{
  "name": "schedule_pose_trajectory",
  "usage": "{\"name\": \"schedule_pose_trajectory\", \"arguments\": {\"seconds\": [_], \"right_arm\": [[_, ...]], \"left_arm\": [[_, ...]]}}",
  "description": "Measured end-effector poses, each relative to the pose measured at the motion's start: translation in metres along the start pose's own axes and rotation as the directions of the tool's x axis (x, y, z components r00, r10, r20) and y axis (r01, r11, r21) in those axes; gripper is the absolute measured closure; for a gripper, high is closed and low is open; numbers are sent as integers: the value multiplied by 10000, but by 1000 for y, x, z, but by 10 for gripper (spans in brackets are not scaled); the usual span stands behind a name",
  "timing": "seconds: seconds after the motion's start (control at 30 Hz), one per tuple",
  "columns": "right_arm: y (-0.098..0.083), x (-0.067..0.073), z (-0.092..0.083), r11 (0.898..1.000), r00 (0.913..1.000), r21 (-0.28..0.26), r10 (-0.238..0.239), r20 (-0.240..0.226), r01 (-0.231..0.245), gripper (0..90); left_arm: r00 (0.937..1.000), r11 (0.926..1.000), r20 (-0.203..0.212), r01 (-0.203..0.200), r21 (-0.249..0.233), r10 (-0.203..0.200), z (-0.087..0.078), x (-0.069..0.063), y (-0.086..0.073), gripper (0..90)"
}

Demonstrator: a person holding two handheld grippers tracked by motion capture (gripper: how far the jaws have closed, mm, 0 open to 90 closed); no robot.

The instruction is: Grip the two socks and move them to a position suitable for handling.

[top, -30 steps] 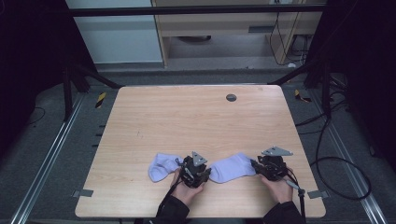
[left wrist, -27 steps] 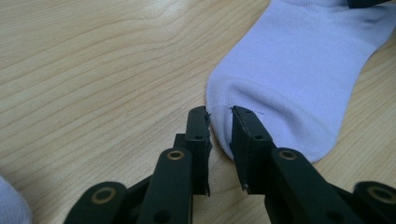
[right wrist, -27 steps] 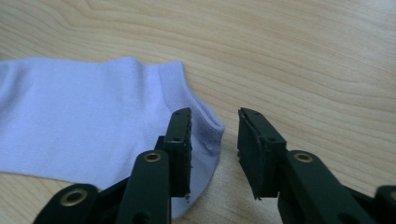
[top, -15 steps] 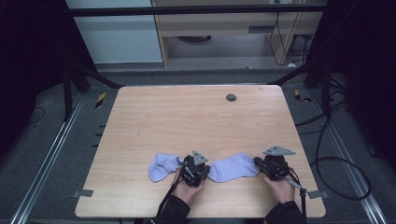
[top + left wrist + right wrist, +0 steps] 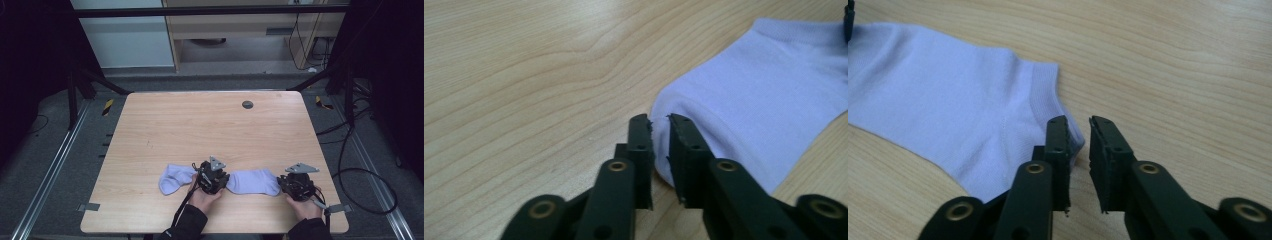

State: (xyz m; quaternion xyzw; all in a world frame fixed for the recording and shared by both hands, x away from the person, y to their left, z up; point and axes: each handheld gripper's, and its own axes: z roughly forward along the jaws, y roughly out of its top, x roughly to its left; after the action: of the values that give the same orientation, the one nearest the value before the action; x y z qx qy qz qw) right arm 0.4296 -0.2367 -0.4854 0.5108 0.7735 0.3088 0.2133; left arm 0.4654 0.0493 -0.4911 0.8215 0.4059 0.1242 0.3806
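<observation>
At the near edge of the desk (image 5: 150,125), little had changed in the last second: the left gripper (image 5: 660,131) pinched the right sock (image 5: 254,181) while the right gripper (image 5: 1078,131), fingers slightly spread, waited at its cuff, so lifting seemed next.

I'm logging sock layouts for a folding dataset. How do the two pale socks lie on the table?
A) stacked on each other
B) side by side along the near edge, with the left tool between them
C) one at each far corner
B: the left sock and the right sock lie in a row near the table's front edge, with the left tool between them.
</observation>
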Motion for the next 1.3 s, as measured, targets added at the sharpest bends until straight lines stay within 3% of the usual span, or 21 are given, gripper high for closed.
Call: {"name": "schedule_pose_trajectory", "arguments": {"seconds": [0.13,0.33,0.43,0.67,0.97,1.17,1.3], "right_arm": [[2,-2,-5,9978,9999,-652,154,2,-154,692],[7,-2,-14,9842,9991,-1723,378,-198,-407,578],[10,0,-16,9803,9979,-1906,425,-482,-509,534],[17,8,-16,9790,9971,-2028,70,-760,-224,473],[28,22,-17,9752,9896,-2203,-512,-1344,206,402],[38,36,-18,9710,9833,-2346,-856,-1608,462,364],[45,46,-18,9680,9772,-2438,-1058,-1840,589,356]], "left_arm": [[9998,9991,-188,-14,-423,6,-18,9,5,654],[9990,9957,-446,-123,-922,83,-54,26,13,523],[9988,9920,-496,-116,-1260,54,-74,38,14,482],[9951,9876,-985,-132,-1562,-22,-106,60,8,459],[9863,9866,-1630,-32,-1631,-237,-144,87,-13,446],[9749,9810,-2103,321,-1913,-729,-165,106,-37,445],[9695,9777,-2191,653,-1996,-1095,-171,117,-51,448]]}}
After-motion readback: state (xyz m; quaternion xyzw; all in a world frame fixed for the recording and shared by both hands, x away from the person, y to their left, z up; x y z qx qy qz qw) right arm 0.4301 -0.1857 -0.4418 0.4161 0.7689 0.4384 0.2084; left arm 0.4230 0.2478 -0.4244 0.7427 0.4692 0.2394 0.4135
